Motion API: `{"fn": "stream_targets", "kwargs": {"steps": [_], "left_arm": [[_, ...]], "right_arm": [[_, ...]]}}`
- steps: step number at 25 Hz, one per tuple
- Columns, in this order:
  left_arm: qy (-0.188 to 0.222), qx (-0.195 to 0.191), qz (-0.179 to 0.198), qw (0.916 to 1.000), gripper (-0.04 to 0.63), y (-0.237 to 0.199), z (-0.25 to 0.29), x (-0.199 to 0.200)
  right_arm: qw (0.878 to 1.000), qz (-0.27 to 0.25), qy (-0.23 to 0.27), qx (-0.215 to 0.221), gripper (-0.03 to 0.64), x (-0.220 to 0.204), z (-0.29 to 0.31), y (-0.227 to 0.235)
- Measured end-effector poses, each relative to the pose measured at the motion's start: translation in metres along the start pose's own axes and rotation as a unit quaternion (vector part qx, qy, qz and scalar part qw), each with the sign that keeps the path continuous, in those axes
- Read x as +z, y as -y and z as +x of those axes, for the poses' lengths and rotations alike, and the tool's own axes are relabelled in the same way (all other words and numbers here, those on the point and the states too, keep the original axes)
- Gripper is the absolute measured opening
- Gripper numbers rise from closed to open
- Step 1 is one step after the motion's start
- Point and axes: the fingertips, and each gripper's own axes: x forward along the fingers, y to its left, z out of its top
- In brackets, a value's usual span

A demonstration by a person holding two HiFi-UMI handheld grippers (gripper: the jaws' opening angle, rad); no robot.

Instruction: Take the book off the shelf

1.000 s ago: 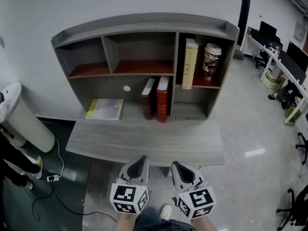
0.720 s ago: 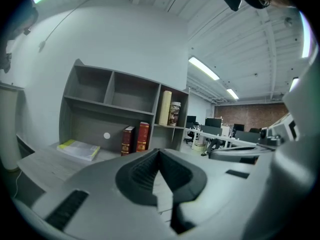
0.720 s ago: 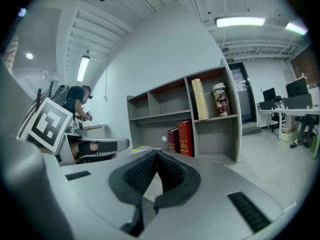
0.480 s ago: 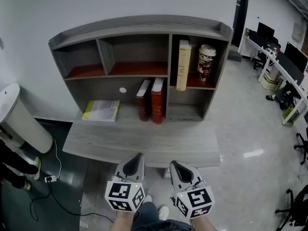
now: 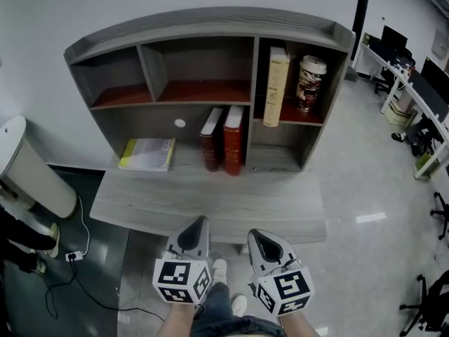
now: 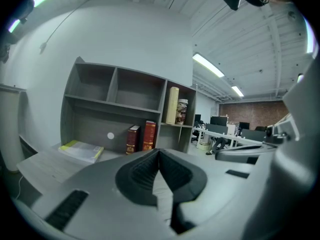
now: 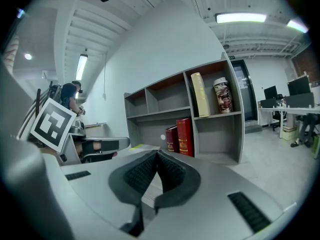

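Observation:
The grey shelf unit [image 5: 203, 30] stands on a grey desk [image 5: 210, 206] against the wall. A red book [image 5: 233, 139] stands upright in the lower middle bay, with a dark red book [image 5: 211, 140] leaning beside it. Upright in the upper right bay is a cream book [image 5: 276, 76], next to a printed can [image 5: 311, 83]. A yellow-green booklet [image 5: 148, 153] lies flat at lower left. My left gripper [image 5: 198, 225] and right gripper [image 5: 255, 237] hang side by side before the desk's near edge, both shut and empty. The red book [image 6: 149, 135] [image 7: 185, 136] lies well ahead of both.
A white cylindrical bin [image 5: 28, 174] stands left of the desk, with a cable and plug [image 5: 76, 258] on the dark floor beside it. Office desks with monitors and chairs [image 5: 414, 97] fill the right side. The person's shoes [image 5: 220, 272] show below the grippers.
The head view has shifted a little, so the shelf sits slightly differently in the frame. Both grippers stay shut at about the same place before the desk.

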Motion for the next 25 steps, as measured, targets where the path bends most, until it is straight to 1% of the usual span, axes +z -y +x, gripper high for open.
{"fn": "stream_targets", "kwargs": {"steps": [6,13,25], "left_arm": [[-0.004,0.003,0.003,1.0,0.012,-0.019,0.025,0.004],[-0.017,-0.004,0.001,0.9998,0.012,-0.038,0.063,0.005],[-0.054,-0.006,0.004,0.9985,0.012,-0.082,0.137,0.001]], "right_arm": [[1.0,-0.002,-0.007,-0.004,0.008,0.002,0.024,0.007],[1.0,0.0,-0.019,-0.01,0.008,0.004,0.062,0.018],[0.999,0.026,-0.042,-0.021,0.008,0.001,0.135,0.042]]}}
